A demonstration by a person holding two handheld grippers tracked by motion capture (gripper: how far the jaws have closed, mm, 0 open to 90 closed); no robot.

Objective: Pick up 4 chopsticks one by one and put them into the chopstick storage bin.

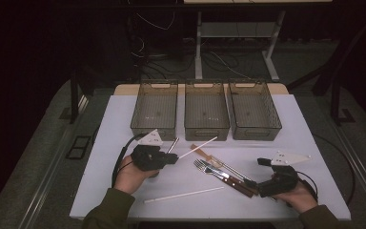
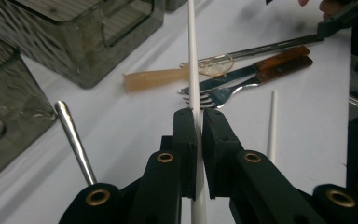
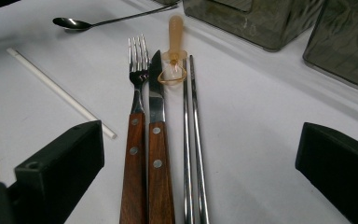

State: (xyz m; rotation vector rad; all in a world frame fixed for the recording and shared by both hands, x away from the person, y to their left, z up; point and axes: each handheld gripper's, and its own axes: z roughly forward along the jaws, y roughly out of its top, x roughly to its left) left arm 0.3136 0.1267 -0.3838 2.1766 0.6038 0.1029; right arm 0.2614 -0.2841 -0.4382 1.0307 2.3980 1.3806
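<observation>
Left claw (image 2: 198, 122): pinching thin white plastic straw (image 2: 192, 56), fork just beyond.
Right claw (image 3: 200, 154): spread, straddling wooden-handled fork (image 3: 136, 116) and knife (image 3: 156, 126).

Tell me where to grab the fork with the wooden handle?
Probably the wood-handled steel fork is best gripped across its brown handle, coming straight down from above. It lies flat, tight against the wood-handled knife, so the open right gripper might catch both.

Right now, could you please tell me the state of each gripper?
Left gripper: shut on white straw.
Right gripper: open, holding nothing.
</observation>
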